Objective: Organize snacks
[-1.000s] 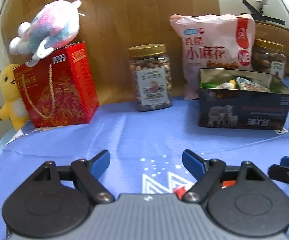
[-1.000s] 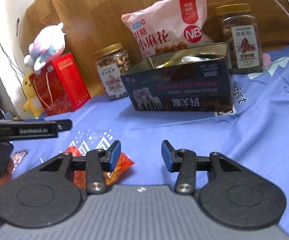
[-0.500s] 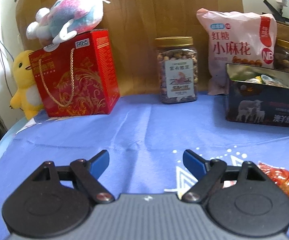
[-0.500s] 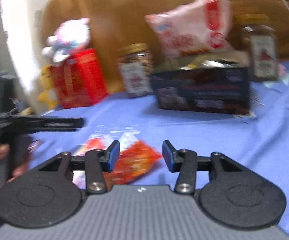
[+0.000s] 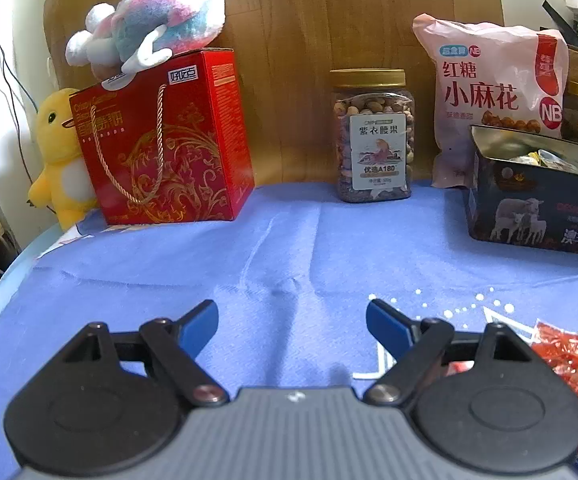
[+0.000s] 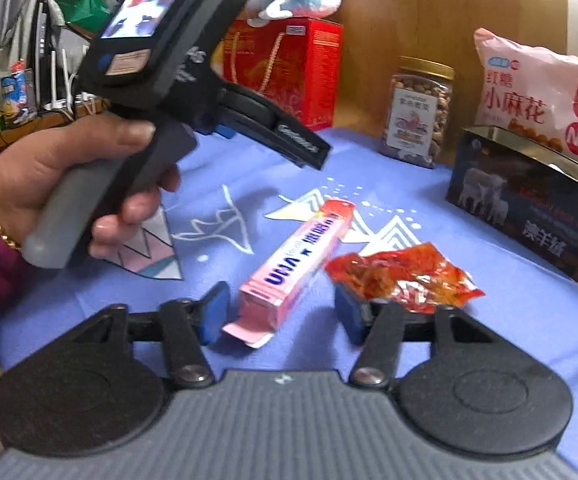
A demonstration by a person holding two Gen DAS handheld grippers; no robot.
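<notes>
Our right gripper (image 6: 279, 312) has its blue pads closing around the near end of a long pink cardboard candy box (image 6: 299, 264), but they aren't touching it yet; a gap shows on both sides. A crinkly red-orange foil snack packet (image 6: 403, 278) lies just beside the right pad. Our left gripper (image 5: 291, 322) is spread wide with nothing but cloth between the pads.

Only the right wrist view shows the pink box, plus our left hand (image 6: 73, 184) wrapped round the other tool's grey handle, with a maroon sleeve and bead bracelet. The left view catches just the red packet at its lower right edge, and adds a yellow duck plush (image 5: 59, 156) off to the left.

Everything sits on a blue printed tablecloth (image 5: 289, 248) against a wooden board. Along the back: a red gift box with a cord handle (image 5: 165, 144), a pastel plush toy (image 5: 153, 20) on top of it, a clear gold-lidded nut jar (image 5: 373, 136), a pink snack bag (image 5: 497, 92), and an open dark tin with sheep on it (image 5: 537, 204) holding wrapped snacks.
</notes>
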